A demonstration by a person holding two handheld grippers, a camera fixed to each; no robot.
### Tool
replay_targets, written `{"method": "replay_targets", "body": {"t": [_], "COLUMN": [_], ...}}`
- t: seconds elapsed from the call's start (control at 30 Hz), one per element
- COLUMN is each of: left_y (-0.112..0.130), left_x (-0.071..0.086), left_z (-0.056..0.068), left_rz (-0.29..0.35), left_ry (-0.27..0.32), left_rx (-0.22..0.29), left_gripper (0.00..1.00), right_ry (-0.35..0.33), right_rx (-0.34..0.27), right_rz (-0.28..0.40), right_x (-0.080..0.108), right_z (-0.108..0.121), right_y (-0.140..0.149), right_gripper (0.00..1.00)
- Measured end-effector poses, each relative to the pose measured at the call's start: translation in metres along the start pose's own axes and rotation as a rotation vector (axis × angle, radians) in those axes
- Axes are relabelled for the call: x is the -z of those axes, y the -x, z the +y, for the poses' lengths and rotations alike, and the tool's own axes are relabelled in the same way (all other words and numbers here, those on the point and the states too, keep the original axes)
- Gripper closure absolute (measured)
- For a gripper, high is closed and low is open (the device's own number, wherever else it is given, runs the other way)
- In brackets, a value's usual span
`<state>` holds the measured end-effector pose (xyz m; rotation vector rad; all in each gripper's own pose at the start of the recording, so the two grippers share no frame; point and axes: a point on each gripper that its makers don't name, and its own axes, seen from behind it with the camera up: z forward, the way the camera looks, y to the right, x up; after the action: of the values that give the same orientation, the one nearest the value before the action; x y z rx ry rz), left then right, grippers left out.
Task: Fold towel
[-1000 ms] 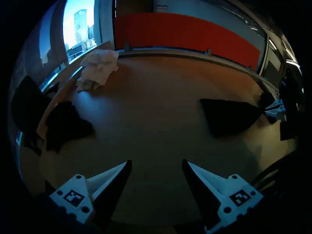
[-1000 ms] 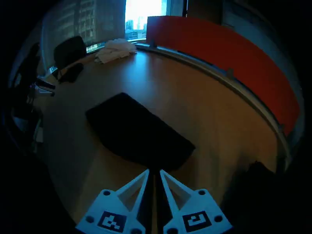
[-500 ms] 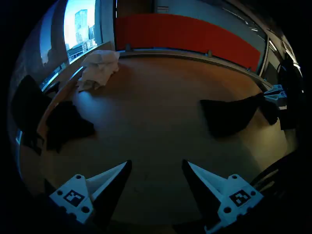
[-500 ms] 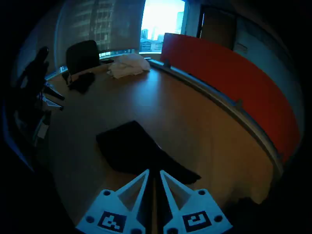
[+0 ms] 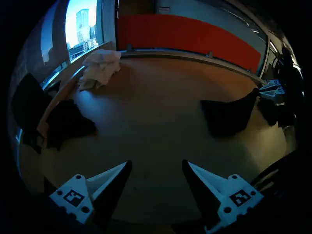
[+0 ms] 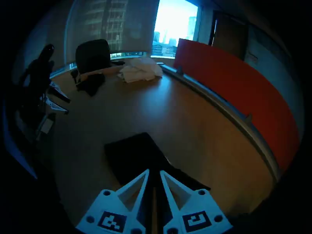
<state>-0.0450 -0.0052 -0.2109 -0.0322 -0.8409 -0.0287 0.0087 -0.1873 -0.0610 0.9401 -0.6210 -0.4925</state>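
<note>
A dark towel [image 5: 225, 116] lies on the wooden table [image 5: 156, 97] at the right of the left gripper view. Its right corner is pulled up off the table by my right gripper [image 5: 270, 88]. In the right gripper view the right gripper [image 6: 155, 174] has its fingers together on the near edge of the dark towel [image 6: 134, 156], which slopes down to the table ahead. My left gripper [image 5: 156, 168] hovers open over bare table near the front edge, well to the left of the towel, with nothing between its fingers.
A pile of white cloth [image 5: 99, 67] lies at the far left of the table by the window. A dark crumpled cloth [image 5: 67, 123] sits at the left edge beside a black chair [image 5: 24, 104]. A red partition [image 5: 187, 36] runs behind the table.
My right gripper has risen with the towel's corner, so that side now stands up off the table. The left gripper has stayed put and open.
</note>
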Motion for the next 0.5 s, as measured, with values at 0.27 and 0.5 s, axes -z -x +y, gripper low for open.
{"method": "replay_targets", "body": {"t": [0.27,0.5], "left_y": [0.000,0.002], "left_x": [0.007,0.014], "left_z": [-0.005,-0.010], "left_rz": [0.013,0.025], "left_ry": [-0.013,-0.024], "left_rx": [0.022,0.060], "left_gripper": [0.05,0.05], "right_ry": [-0.091,-0.186], "right_rx": [0.063,0.103], "right_rz": [-0.001,-0.023], "right_x": [-0.036,-0.072], "right_z": [-0.029,-0.071], "right_y": [-0.021,-0.029], "right_gripper": [0.97,0.97]}}
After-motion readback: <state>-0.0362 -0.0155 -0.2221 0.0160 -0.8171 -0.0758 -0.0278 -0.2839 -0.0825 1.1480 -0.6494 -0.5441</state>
